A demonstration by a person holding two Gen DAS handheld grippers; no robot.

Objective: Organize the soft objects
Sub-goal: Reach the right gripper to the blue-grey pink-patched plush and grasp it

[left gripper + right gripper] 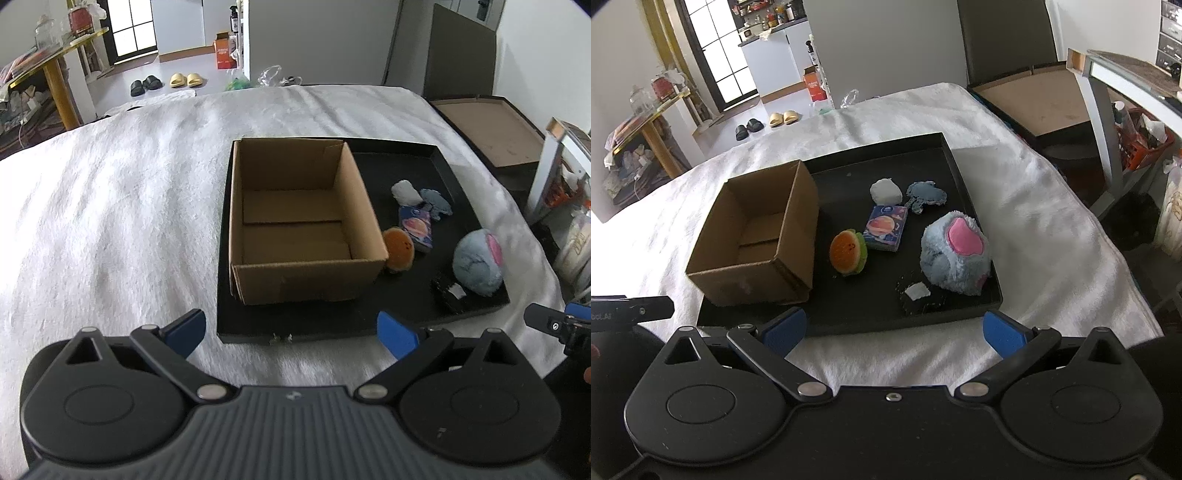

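Both tools wide, empty — left tool faces box; right tool faces tray with toys.

Burger toy partly hidden behind cardboard box near corner, right tool cut off at right edge, dark object near plush unidentifiable

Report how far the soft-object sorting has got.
Done: nothing; the cardboard box is empty. In hand: nothing; left gripper and right gripper are open, short of the black tray. Left: burger toy, tissue pack, white lump, blue cloth, fluffy plush.
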